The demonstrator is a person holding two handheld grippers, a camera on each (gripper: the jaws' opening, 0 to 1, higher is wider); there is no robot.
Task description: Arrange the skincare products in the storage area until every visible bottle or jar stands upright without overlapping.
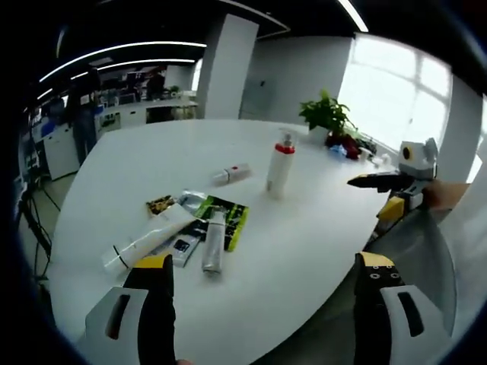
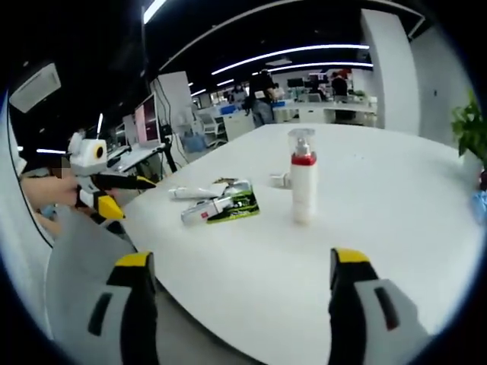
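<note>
The pump bottle [image 1: 280, 169] with the red collar is standing upright out in the middle of the white table [image 1: 319, 243], so that one is looking done. The work is lying nearer the table's edge: a long white tube [image 1: 148, 234] is resting flat, and just beside it a silvery tube [image 1: 214, 242] is lying across a green-and-black packet [image 1: 228, 217], so those are overlapping. A smaller white tube with a red spot [image 1: 231, 174] is lying on its side farther in, near the pump bottle.

In the left gripper view, the left gripper [image 1: 264, 293] is hovering over the near edge with its yellow-tipped jaws spread wide and gripping nothing. The pile is sitting just ahead of its left jaw, the silvery tube's long axis running roughly along the gripper's line of sight, the long white tube slanting across it.

In the right gripper view, the right gripper [image 2: 243, 293] is also spread and empty, with the pile well off to its left. The left gripper is looking the nearer of the two, I'd judge, though it would need to turn to close across a tube. A potted plant [image 1: 329, 115] is sitting at the far edge.
</note>
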